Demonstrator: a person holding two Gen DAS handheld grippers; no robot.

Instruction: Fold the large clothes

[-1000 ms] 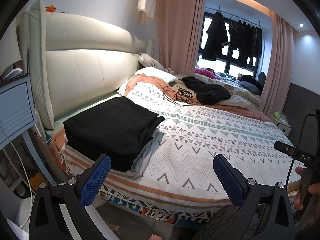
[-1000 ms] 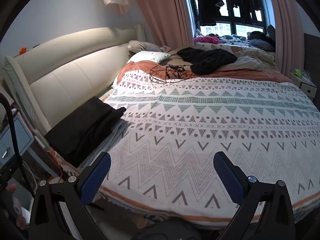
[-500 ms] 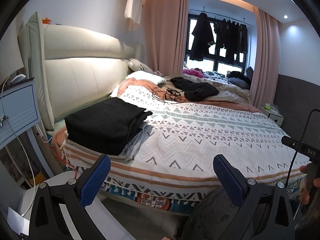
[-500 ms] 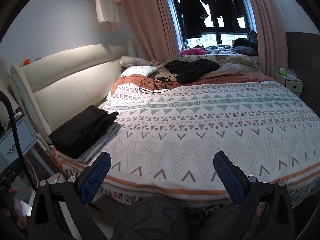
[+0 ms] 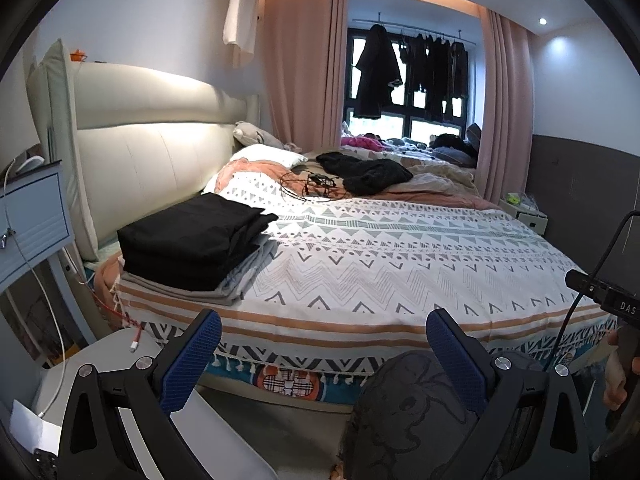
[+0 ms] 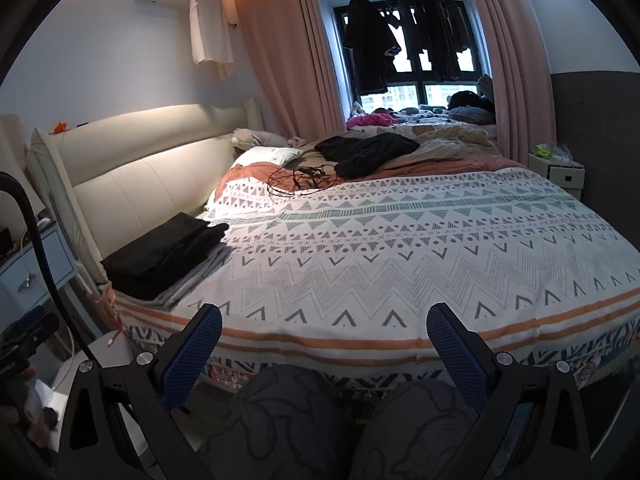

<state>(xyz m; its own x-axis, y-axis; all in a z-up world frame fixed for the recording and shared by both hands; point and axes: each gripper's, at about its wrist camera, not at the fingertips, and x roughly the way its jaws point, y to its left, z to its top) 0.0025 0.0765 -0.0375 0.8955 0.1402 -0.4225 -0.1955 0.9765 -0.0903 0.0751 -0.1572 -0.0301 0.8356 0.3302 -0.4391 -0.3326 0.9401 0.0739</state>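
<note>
Hovering off the bed's foot, the left hand-held gripper [image 5: 322,354] and right hand-held gripper [image 6: 322,354] both stand spread and empty. Ahead, a folded black garment [image 5: 188,236] tops a grey stack at the bed [image 5: 400,264] corner; another black garment [image 6: 366,152] lies crumpled farther off, probably soft and floppy, best pinched at an edge.

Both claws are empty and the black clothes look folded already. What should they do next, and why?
Probably reach across the bed for the crumpled black garment near the pillow. The left claw and right claw both hang open and empty off the bed's near edge, and the folded black stack already sits neat.
</note>
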